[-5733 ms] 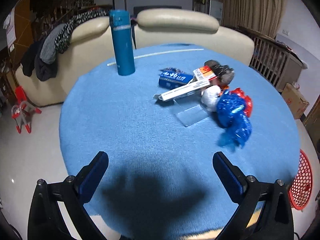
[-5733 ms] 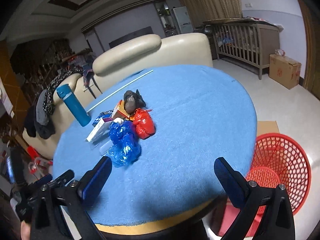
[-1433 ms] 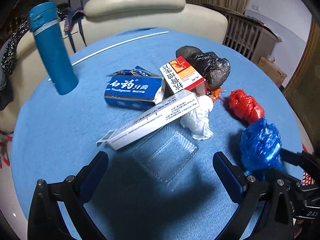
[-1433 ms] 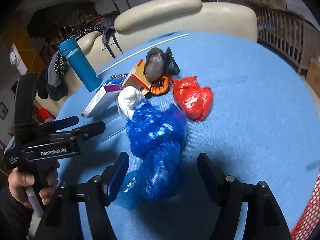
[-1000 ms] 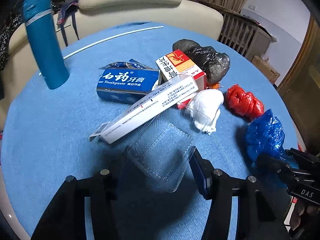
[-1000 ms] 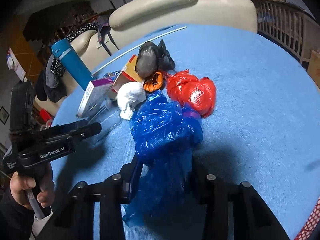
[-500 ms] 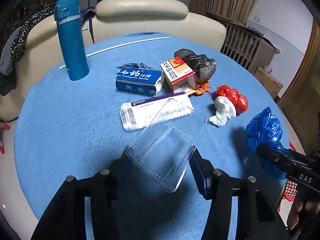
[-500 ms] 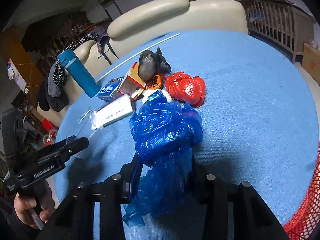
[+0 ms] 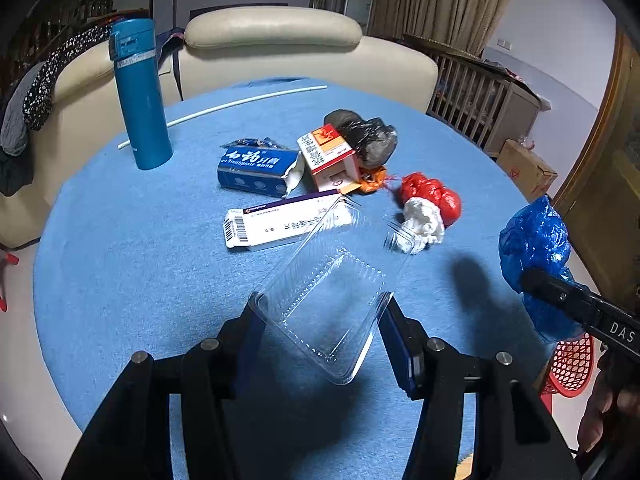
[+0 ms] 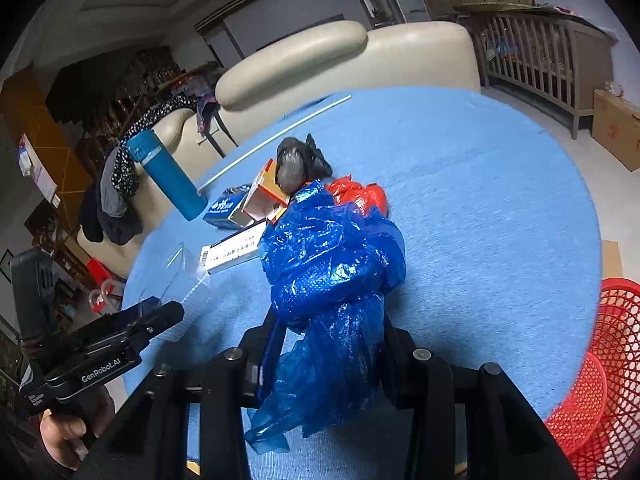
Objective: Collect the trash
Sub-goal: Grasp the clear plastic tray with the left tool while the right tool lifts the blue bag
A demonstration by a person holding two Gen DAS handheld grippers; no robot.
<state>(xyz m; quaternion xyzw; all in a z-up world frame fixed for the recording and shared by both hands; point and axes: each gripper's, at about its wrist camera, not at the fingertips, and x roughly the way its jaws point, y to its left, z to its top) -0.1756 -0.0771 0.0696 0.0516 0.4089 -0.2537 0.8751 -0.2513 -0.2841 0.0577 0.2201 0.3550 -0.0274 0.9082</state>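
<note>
**Operator:** Left wrist view: my left gripper (image 9: pixel 320 312) has its two fingers clamped on a clear plastic tray (image 9: pixel 332 292), one on each long side, and the tray is held tilted above the blue tablecloth (image 9: pixel 132 272). Beyond it lie a white carton (image 9: pixel 280 222), a blue toothpaste box (image 9: pixel 256 168), an orange and white box (image 9: pixel 328 156), a black bag (image 9: pixel 364 136), a red bag (image 9: pixel 430 194) and a white wad of tissue (image 9: pixel 424 224) touching the red one.

**Colleague:** And your other hand?

**Operator:** On the right wrist camera, my right gripper (image 10: pixel 328 344) is closed narrowly on a crumpled blue plastic bag (image 10: pixel 332 272), which bulges above the fingers and hangs loose below them, clear of the cloth.

**Colleague:** Where is the bin?

**Operator:** A red mesh basket (image 10: pixel 608 360) stands on the floor beside the table, at the lower right. A teal flask (image 9: pixel 140 96) stands upright at the far left, near a thin white rod (image 9: pixel 240 104).
</note>
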